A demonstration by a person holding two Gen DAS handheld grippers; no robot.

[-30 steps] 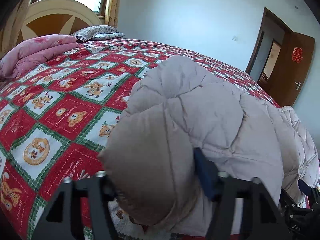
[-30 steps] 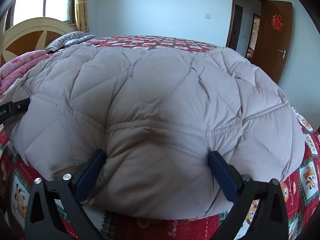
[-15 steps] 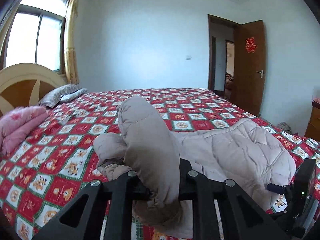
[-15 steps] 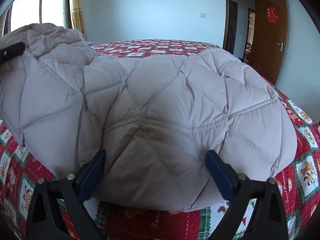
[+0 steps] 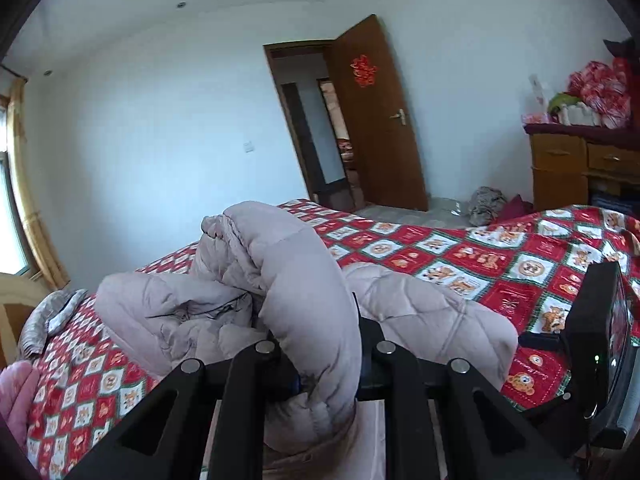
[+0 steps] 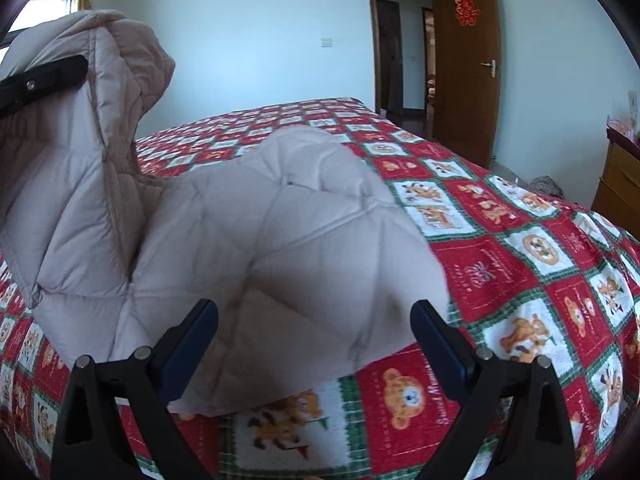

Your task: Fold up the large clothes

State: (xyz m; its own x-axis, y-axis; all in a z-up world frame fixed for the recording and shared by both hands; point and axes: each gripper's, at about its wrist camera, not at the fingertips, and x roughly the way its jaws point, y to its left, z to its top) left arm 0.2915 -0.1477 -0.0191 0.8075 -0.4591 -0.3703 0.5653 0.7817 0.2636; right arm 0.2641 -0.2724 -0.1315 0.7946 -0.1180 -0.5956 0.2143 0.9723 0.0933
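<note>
- The jacket (image 6: 280,240) is a big, pale, quilted puffer, and most of it lies on the bed (image 6: 520,272) over the red bear-patterned bedspread.
- Expect it to be light for its bulk, soft and springy. The padding will squash under the pads and puff back, so a fold will probably not stay flat unless you press it down.
- The shell looks smooth, so it may slide if you pinch only a thin edge. Your best hold is likely a stitched seam, the hem or a cuff, where the layers bunch up.
- Your left tongs (image 5: 320,364) are clamped on a thick roll of the jacket, which looks like a sleeve or side edge. It runs up between the two fingers and arches away over the crumpled middle.
- In the right wrist view, that gripped part hangs high at the left, well above the bed, with one black finger (image 6: 44,78) of the left tongs across it.
- Your right tongs (image 6: 314,332) stand wide apart and grip nothing. The rounded near edge of the jacket bulges between the two fingers, but I cannot tell whether the pads touch the cloth.
- If you take that near edge, bite deep, so the fill does not slip free.
</note>
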